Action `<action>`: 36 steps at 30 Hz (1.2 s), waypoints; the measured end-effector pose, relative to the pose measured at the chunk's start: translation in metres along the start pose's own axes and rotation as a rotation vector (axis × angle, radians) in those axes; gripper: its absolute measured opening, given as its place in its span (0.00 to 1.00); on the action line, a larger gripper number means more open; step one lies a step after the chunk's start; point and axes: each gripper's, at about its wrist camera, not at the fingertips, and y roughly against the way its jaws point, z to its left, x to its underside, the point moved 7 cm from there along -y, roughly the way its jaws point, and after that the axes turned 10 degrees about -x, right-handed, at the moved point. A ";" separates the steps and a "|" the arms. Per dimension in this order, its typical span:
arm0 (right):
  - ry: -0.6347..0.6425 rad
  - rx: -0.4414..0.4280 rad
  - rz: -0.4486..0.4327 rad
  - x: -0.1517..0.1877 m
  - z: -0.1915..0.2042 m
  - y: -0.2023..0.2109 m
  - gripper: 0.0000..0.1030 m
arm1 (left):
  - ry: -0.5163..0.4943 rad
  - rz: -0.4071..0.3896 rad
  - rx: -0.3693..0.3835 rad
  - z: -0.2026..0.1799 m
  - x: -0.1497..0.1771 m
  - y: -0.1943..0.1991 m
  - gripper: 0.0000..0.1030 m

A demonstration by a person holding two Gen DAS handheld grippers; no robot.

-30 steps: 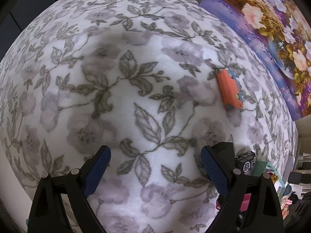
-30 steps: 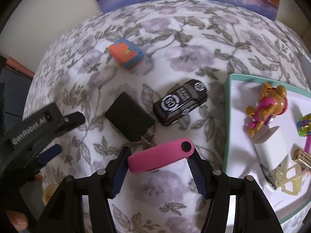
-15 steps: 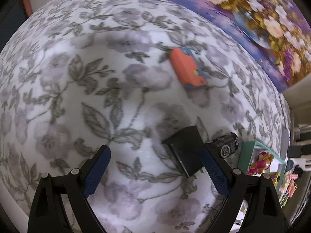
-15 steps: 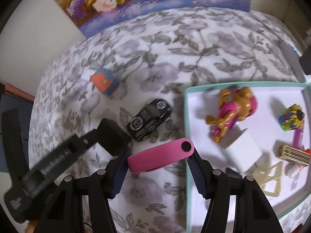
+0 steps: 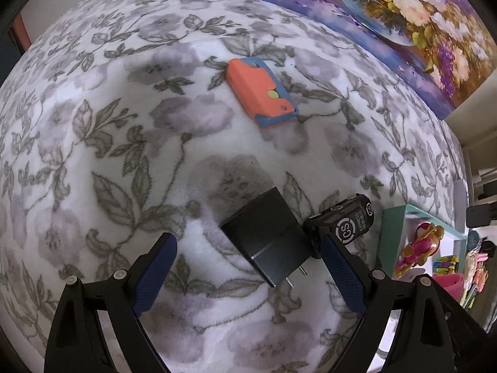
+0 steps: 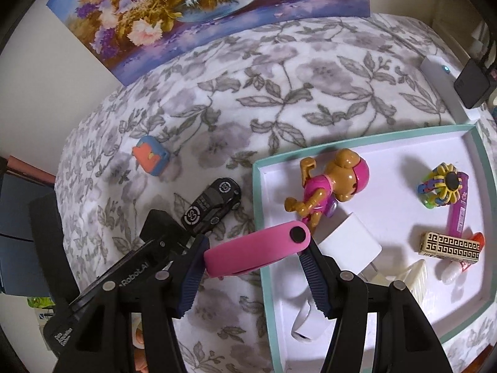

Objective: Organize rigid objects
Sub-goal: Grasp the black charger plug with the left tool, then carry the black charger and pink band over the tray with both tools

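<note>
Now, from the left wrist, the left gripper (image 5: 247, 267) hangs spread and empty over the black wall charger (image 5: 266, 240), with the black toy car (image 5: 341, 222) marked "CS" and the orange-and-blue case (image 5: 260, 90) not yet sorted off the floral blanket (image 5: 93, 124). Over on the right wrist, the right gripper (image 6: 253, 258) pinches a pink band (image 6: 257, 250) at the rim of the teal tray (image 6: 259, 217), where the toy dog figure (image 6: 329, 186) and other pieces already sit, so roughly half remains.

The toy car (image 6: 214, 206) lies between the charger (image 5: 267, 236) and the tray (image 6: 259, 217).
</note>
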 end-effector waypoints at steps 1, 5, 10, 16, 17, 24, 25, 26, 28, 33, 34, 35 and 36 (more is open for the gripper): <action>-0.002 -0.001 0.002 0.000 -0.001 0.000 0.61 | -0.007 -0.006 -0.004 -0.002 0.000 -0.001 0.91; -0.011 -0.002 0.003 0.000 -0.004 -0.001 0.61 | -0.027 -0.021 -0.008 -0.005 -0.006 -0.007 0.85; -0.022 -0.004 0.005 0.000 -0.006 -0.002 0.61 | -0.063 -0.026 0.008 -0.009 0.000 -0.008 0.60; -0.029 -0.005 0.006 0.000 -0.008 -0.002 0.61 | -0.079 -0.050 0.011 -0.015 0.002 0.003 0.47; -0.029 -0.007 0.004 0.000 -0.007 -0.001 0.61 | -0.076 -0.056 0.021 -0.017 0.001 0.006 0.47; -0.035 -0.016 -0.006 -0.001 -0.008 0.003 0.61 | -0.040 -0.065 0.079 -0.013 -0.005 0.013 0.42; -0.036 -0.017 -0.007 -0.001 -0.008 0.003 0.61 | -0.032 -0.066 0.085 -0.011 -0.005 0.013 0.42; -0.037 -0.018 -0.007 -0.001 -0.008 0.003 0.61 | -0.026 -0.067 0.091 -0.010 -0.006 0.013 0.42; -0.039 -0.020 -0.007 -0.001 -0.008 0.003 0.61 | -0.017 -0.071 0.098 -0.009 -0.007 0.015 0.42; -0.044 -0.029 -0.011 -0.002 -0.009 0.006 0.61 | -0.008 -0.100 0.116 -0.004 -0.009 0.030 0.41; -0.046 -0.030 -0.012 -0.002 -0.009 0.006 0.61 | -0.010 -0.110 0.116 -0.004 -0.010 0.033 0.41; -0.047 -0.031 -0.014 -0.002 -0.009 0.007 0.61 | -0.011 -0.116 0.116 -0.004 -0.010 0.036 0.41; -0.048 -0.032 -0.015 -0.002 -0.009 0.008 0.61 | -0.011 -0.123 0.117 -0.005 -0.011 0.039 0.41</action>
